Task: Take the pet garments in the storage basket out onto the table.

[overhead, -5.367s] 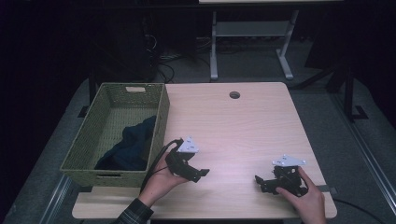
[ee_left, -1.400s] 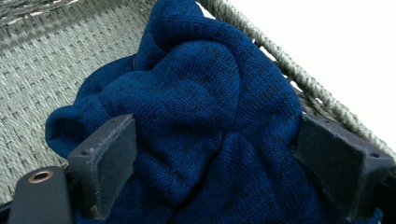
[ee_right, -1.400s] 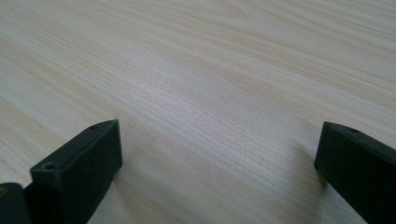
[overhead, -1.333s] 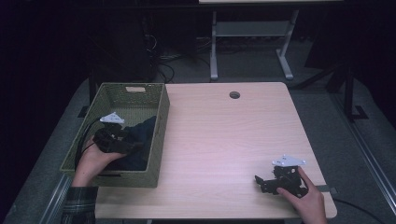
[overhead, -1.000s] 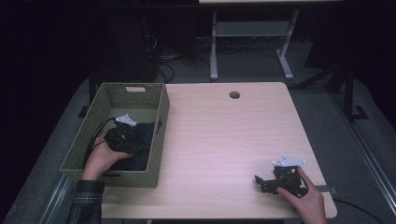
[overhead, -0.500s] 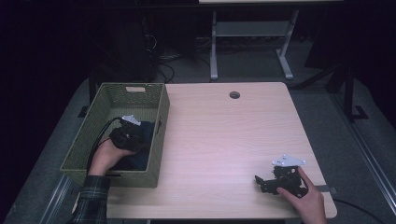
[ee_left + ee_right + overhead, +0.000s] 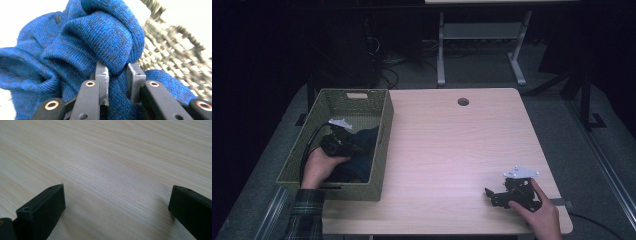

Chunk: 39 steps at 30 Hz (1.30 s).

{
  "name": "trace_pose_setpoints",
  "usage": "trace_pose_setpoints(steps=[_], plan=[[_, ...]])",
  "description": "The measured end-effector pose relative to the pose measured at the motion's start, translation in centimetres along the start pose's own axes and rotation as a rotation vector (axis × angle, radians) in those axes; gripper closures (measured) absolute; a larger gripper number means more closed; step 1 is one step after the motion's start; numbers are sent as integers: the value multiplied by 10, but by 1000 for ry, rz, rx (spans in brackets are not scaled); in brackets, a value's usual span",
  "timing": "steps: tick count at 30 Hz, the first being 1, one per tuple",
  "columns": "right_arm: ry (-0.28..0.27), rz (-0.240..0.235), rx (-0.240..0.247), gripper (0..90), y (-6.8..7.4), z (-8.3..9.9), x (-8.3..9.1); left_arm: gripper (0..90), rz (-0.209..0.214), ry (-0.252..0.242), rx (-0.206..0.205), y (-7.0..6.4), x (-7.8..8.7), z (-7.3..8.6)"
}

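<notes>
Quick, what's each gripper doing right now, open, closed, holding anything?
Left gripper: closed on a fold of the blue knit cloth inside the woven basket.
Right gripper: jaws open, holding nothing, over the table.

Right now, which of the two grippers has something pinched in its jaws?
The left gripper, inside the green basket, pinches a fold of the blue knit garment. The right gripper rests open over bare table.
</notes>
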State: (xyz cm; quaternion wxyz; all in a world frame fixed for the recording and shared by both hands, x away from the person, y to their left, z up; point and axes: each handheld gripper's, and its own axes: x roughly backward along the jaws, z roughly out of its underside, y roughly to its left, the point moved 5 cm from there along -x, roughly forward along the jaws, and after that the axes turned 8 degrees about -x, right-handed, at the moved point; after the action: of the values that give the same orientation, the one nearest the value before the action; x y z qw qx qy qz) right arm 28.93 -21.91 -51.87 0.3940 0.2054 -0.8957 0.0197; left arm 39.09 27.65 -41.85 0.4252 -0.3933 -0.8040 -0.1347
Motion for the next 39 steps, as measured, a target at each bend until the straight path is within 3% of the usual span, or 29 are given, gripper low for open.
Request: trace_pose_setpoints(steps=[7,16,30,39], plan=[[0,0,-1,4,0,0,0,749,-77,-137,32,3,36,-7],[1,0,2,4,0,0,0,754,-106,-293,46,0,74,-24],[0,0,2,4,0,0,0,754,-114,-404,3,-7,112,-64],[0,0,2,4,0,0,0,754,-94,-456,-47,-22,129,-96]])
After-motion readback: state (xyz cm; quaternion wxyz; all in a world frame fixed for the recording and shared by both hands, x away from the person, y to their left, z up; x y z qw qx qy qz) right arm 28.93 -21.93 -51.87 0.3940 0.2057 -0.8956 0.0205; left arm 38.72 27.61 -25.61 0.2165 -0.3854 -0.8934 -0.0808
